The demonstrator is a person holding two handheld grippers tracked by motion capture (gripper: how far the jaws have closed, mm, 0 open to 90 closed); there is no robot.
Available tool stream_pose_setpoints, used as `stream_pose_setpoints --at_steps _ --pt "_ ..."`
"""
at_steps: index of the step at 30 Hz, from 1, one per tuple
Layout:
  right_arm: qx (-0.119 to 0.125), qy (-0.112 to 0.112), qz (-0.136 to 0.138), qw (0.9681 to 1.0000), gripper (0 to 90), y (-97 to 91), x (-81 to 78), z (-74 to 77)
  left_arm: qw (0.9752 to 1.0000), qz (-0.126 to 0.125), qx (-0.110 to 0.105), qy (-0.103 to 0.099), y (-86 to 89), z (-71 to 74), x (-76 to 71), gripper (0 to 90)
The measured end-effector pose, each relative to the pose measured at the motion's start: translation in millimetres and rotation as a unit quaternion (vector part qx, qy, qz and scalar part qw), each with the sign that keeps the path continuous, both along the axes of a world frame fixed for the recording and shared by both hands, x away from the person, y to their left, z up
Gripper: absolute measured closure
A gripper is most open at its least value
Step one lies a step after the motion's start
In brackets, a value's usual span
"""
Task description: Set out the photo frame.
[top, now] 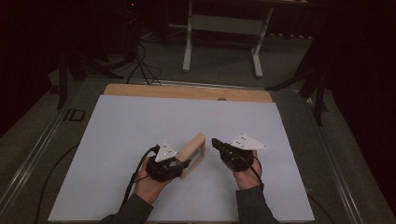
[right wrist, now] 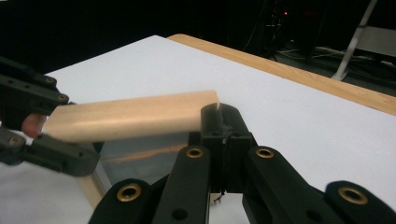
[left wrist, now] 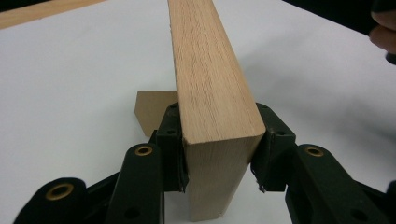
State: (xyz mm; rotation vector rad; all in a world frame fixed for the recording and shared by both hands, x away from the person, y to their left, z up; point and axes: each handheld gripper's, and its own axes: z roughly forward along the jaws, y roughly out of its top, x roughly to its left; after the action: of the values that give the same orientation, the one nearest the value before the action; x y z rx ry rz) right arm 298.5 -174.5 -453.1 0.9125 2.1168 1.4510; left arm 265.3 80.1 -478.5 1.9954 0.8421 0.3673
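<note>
Wooden frame (top: 192, 154) upright mid-table on white sheet (top: 140, 126), glass pane inside. Left gripper (top: 173, 167) clamps near end. Right gripper (top: 215, 143) just right, jaws together, empty. Frame's base hidden behind gripper.

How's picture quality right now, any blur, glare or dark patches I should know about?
High view: dim, room black beyond the white table sheet. Left gripper view: wooden frame sharp, grain clear, soft shadow to its right. Right gripper view: frame's top bar smeared, right gripper sharp, background dark.
</note>
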Motion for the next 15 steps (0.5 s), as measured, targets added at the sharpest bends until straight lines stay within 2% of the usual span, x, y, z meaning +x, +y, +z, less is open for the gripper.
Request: stream_pose_setpoints --at_steps 4,5,13,15 --pt "0.0 -0.002 -0.002 1.0 89.6 0.5 -0.1 -0.2 0.9998 -0.016 0.005 -0.009 -5.2 -0.9 -3.5 60.9" --pt "-0.001 -0.003 -0.003 1.0 89.6 0.8 -0.2 -0.4 0.9995 -0.026 0.012 -0.017 -8.7 -1.0 -5.8 60.9" --pt "-0.008 -0.002 -0.002 1.0 89.6 4.0 0.2 -3.5 0.9976 -0.061 0.018 -0.027 -16.3 -1.4 -11.9 60.8" --pt "-0.009 -0.001 -0.002 1.0 89.6 4.5 0.1 -3.8 0.9976 -0.061 0.018 -0.027 -16.3 -1.4 -11.9 60.8"
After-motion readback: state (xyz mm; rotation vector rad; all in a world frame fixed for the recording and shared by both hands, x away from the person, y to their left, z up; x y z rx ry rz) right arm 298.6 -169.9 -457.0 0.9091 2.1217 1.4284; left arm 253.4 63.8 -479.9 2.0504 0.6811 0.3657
